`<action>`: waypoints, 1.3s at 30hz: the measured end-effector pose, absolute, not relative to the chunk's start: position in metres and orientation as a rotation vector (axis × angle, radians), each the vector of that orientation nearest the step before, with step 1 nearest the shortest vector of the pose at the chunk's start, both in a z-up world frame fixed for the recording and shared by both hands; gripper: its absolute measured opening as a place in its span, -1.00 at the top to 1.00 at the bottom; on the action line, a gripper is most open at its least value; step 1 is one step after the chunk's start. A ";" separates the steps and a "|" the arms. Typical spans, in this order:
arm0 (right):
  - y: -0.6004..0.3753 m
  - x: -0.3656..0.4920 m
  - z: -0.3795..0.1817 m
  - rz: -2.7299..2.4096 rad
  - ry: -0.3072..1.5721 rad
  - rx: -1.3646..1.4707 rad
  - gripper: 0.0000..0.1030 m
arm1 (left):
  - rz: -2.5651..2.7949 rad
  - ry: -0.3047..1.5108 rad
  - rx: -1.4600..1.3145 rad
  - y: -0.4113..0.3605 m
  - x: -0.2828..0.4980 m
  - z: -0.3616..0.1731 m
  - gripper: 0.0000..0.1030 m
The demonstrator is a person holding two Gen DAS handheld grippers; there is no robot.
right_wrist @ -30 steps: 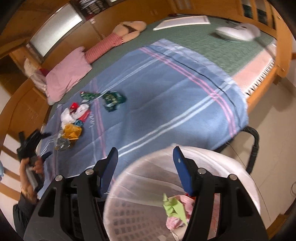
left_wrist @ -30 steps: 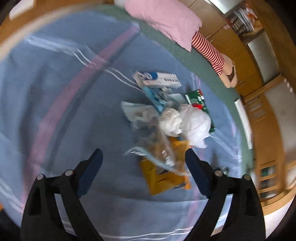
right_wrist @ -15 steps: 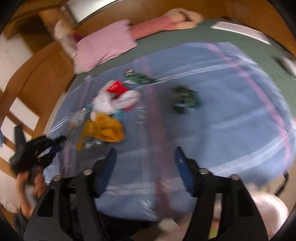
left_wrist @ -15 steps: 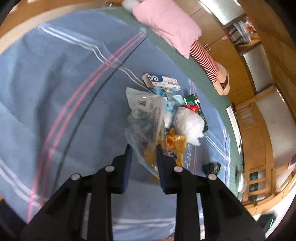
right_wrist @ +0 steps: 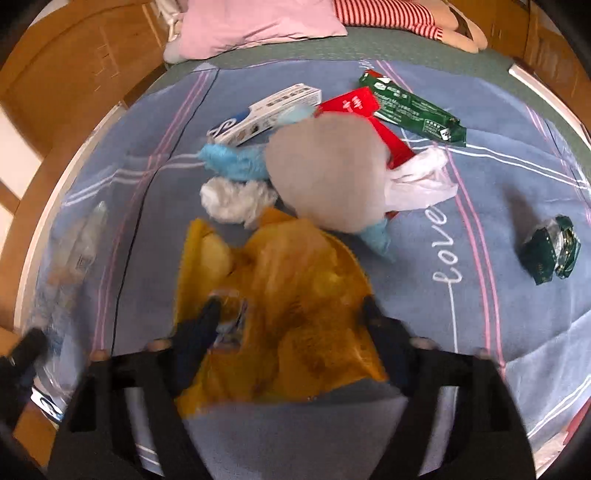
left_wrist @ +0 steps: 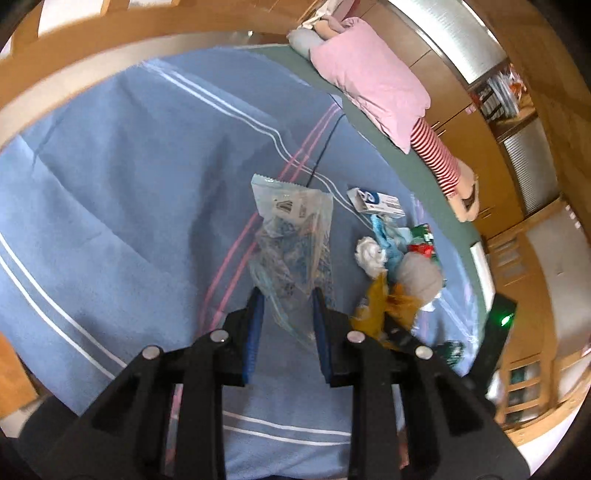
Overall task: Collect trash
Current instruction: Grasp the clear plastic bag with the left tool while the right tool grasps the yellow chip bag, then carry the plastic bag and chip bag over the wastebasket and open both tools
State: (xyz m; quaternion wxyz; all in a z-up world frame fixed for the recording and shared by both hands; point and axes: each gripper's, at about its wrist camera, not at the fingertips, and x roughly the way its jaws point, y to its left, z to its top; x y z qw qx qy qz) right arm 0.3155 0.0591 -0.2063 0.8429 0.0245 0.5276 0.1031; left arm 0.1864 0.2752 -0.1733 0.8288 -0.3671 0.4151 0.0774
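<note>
The left gripper (left_wrist: 286, 295) is closed on a clear plastic bag (left_wrist: 291, 240), w/ the blue pads pinching its lower end; the bag is off the blue blanket (left_wrist: 110, 177) and stands out beyond the fingertips. The rest of the trash lies in a heap on the blanket, just to the right of the bag in the left wrist view. The right gripper (right_wrist: 291, 306) is over this heap; its jaws have just been closing, w/ a crumpled yellow wrapper (right_wrist: 288, 306) between them, but the picture is blurred there, so I cannot tell if the pads already press on it. Relative to the yellow wrapper: a white tissue ball (right_wrist: 232, 197) touches its far edge, a light blue glove (right_wrist: 236, 162) is just behind the tissue, a white box (right_wrist: 266, 110) further behind. A red packet (right_wrist: 354, 105) and a long green wrapper (right_wrist: 417, 109) are at the far right of it, a small dark green wrapper (right_wrist: 550, 251) well apart to the right. A pink pillow (right_wrist: 255, 26) is at the head of the bed.
</note>
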 end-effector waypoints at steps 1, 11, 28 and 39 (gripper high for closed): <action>0.059 0.310 -0.205 0.221 1.101 0.032 -0.12 | 0.164 0.878 -0.782 0.275 0.187 -0.174 0.48; -0.008 0.225 -0.148 0.260 0.948 -0.009 0.32 | 0.130 0.811 -0.668 0.252 0.173 -0.141 0.51; -0.181 0.110 -0.121 0.084 0.888 0.174 0.31 | -0.151 0.837 -0.293 0.073 0.105 -0.117 0.51; -0.220 0.050 -0.106 0.059 0.869 0.206 0.31 | -0.361 0.832 -0.215 0.034 0.082 -0.111 0.51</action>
